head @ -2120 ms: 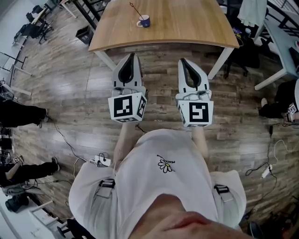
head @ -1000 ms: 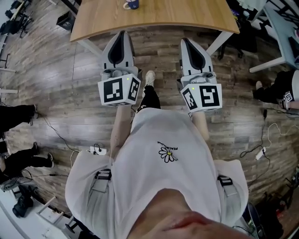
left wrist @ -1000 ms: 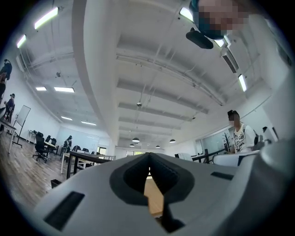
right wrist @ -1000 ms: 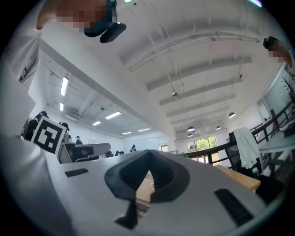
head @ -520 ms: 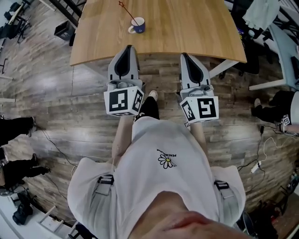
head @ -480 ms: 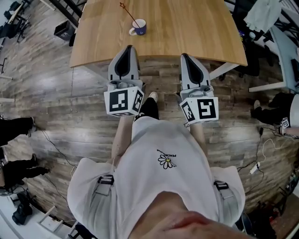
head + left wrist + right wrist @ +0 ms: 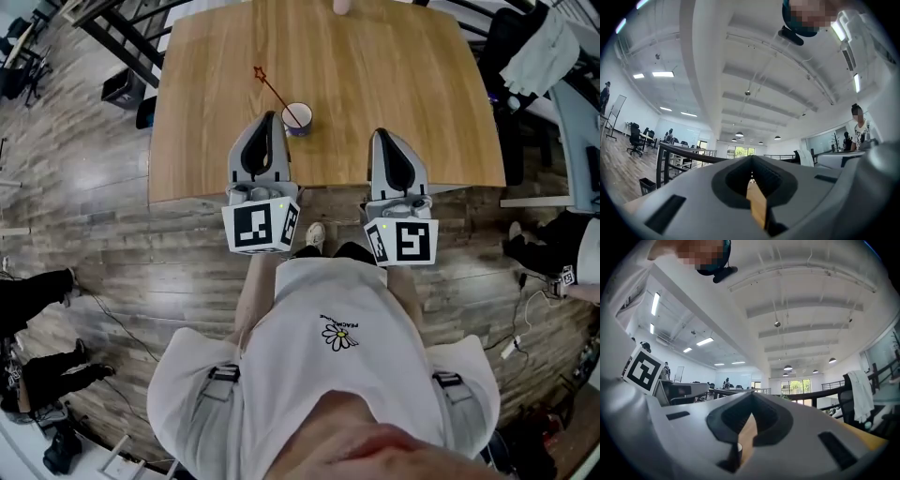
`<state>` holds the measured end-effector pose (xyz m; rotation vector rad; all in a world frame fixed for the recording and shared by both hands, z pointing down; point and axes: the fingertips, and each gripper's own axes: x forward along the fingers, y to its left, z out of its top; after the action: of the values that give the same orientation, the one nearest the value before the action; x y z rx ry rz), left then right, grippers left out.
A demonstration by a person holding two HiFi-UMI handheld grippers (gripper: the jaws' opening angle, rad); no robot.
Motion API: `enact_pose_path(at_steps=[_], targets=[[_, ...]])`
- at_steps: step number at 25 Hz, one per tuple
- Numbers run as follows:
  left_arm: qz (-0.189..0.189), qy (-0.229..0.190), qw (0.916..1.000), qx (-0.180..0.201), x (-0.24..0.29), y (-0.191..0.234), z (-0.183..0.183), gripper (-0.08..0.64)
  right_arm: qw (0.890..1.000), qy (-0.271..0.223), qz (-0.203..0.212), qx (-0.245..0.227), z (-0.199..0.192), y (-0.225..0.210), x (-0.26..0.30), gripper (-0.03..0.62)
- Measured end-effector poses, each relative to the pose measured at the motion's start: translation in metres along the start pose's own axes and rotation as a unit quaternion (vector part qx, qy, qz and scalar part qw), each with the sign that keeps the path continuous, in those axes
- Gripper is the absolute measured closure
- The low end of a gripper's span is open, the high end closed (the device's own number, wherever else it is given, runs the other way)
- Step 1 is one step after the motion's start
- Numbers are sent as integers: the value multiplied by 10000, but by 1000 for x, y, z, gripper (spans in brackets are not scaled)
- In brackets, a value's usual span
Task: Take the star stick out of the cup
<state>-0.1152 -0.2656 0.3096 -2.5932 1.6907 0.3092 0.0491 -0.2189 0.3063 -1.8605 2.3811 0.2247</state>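
Centrally, left gripper and right gripper stand pressed together, empty; left should spread, then pinch star stick above cup.

A small blue cup with a white inside stands upright on the wooden table. It is a little left of the middle and closer to the near edge than to the far one, well clear of both side edges. The star stick is thin and reddish. Its lower end sits inside the cup and its shaft rests on the rim, slanting up toward the far left corner. A small red star tops its free end.
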Motion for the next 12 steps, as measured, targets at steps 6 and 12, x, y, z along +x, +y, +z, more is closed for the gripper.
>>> enact_pose_path(at_steps=[6,12], targets=[[51,90,9999,-30,28,0,-8,545,10000,27,13,-29,-13,-16,35,587],[192,104,9998,15,40,1,-10,545,9991,3,427,75,-17,-12,62,586]])
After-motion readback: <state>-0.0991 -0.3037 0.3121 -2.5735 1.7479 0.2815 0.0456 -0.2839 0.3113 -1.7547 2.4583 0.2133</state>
